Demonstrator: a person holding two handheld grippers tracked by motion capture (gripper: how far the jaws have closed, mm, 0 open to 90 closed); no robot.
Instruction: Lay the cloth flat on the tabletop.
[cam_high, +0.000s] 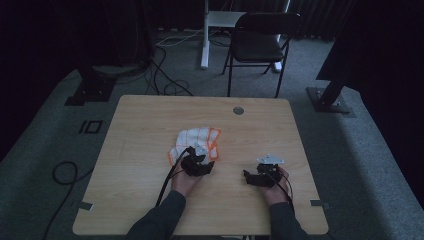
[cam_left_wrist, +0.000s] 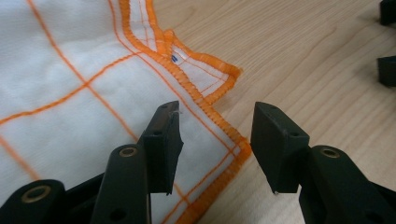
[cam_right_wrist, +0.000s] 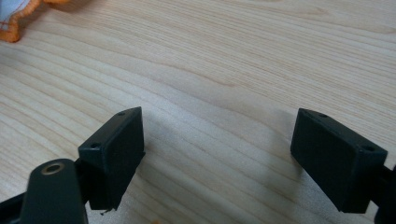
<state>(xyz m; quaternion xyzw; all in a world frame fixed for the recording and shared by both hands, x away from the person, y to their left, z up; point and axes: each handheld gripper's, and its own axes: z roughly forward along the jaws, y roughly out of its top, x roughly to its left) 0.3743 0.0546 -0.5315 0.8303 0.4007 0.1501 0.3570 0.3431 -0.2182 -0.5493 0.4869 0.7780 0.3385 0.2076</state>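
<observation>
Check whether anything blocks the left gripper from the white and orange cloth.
Nothing visible does. The left gripper is open right over the cloth, its jaws straddling the orange hem near a corner; only bare table lies around it.

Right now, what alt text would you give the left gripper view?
The left gripper hangs with its two black jaws apart over the edge of a white cloth with orange lines and an orange stitched hem. The cloth lies on a pale wood table, one hemmed corner folded over near the top.
</observation>
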